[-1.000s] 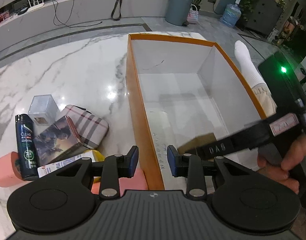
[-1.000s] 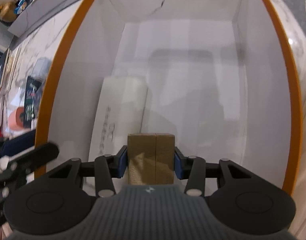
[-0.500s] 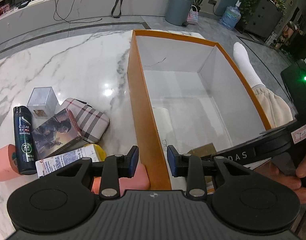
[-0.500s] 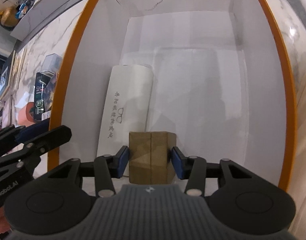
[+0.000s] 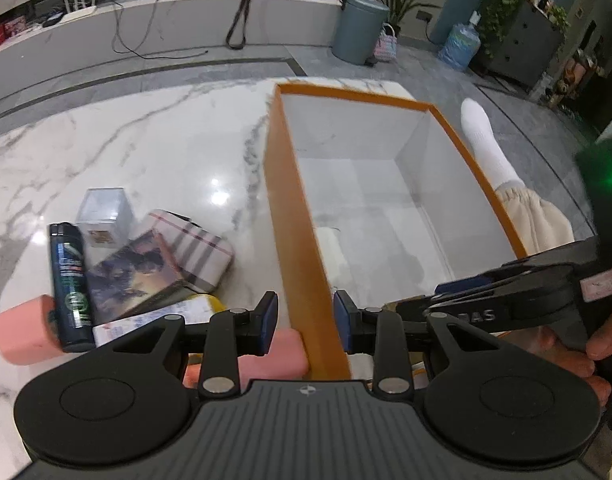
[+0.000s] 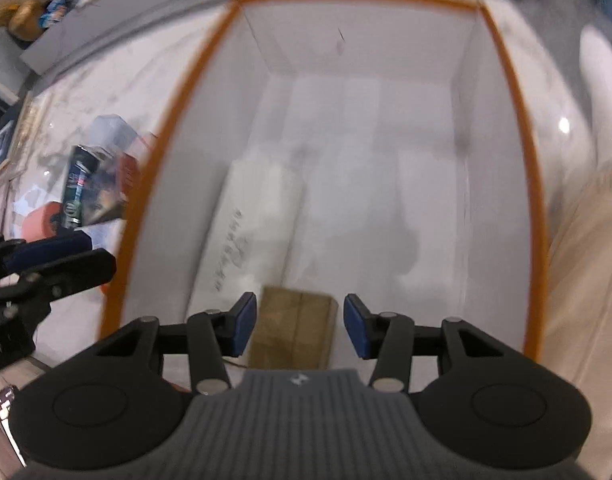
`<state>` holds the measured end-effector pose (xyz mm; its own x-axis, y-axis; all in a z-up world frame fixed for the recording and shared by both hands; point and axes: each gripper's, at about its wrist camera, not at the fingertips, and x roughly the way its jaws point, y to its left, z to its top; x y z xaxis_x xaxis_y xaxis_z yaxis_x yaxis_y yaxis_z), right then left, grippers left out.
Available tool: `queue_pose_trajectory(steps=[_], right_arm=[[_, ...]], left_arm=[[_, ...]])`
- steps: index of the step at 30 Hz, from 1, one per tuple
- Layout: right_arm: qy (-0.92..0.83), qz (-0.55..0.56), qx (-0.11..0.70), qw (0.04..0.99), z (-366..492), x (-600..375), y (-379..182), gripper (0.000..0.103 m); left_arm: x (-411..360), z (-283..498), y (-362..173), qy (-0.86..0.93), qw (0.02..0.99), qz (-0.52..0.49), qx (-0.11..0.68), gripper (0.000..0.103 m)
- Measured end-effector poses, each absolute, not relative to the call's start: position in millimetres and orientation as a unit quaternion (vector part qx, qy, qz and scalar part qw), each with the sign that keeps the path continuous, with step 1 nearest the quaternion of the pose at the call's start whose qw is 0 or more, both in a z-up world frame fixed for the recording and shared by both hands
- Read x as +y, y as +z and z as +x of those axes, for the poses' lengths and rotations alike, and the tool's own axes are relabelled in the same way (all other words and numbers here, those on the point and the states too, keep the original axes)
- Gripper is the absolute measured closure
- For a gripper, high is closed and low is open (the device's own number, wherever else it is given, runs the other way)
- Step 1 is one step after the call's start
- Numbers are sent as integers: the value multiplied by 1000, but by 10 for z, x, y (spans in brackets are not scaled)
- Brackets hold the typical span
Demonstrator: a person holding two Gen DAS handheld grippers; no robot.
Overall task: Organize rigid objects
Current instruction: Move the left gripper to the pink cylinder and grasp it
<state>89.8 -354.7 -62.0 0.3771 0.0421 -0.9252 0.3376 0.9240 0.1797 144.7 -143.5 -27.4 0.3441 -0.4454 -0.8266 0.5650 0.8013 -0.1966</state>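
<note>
1. Since a second ago my right gripper has let go of the brown wooden block: the blue pads that were clamped on its sides now stand spread, clear of it on both sides.
2. That block lies on the white floor of the orange-rimmed box, at the near end, between and below my right fingers. The right view is blurred, so I cannot tell the block's exact tilt.
3. Just beside the block, to its left, a long white case with a line of dark print lies along the box's left wall.
4. My left gripper hangs with jaws apart and nothing between them, straddling the orange wall of the box from above; I cannot tell whether a pad touches it.
5. Left of that wall, on the marble table, sits the pile of loose things: a dark shampoo bottle, a picture-covered box, a plaid case, a clear cube, a white-and-yellow tube and a pink block, all touching or overlapping.
6. Another pink block lies directly under my left fingers.
7. In the left view my right gripper's black arm reaches across the box's near right corner.
</note>
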Motion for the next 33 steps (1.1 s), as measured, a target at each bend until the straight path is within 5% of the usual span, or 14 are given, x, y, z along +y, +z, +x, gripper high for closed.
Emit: queue_pose_trajectory(steps=[8,17,25,33], right_arm=[[-8,99,442,891,884,-3074,-113,55],[65,51,449,890,1244,-2455,-233,55],[72,16,481,873,1805,-2136,-611,54],[66,8,504,861,2322,-2150,-859,41]], left_arm=[[-937,1473,-30,-270,843,78,458,67],[-258,1688,-110,-212,856,100,460,66],[76,1958,-452,-217,854,132,453,40],[152,2166,-818,-304,812,244,435,18]])
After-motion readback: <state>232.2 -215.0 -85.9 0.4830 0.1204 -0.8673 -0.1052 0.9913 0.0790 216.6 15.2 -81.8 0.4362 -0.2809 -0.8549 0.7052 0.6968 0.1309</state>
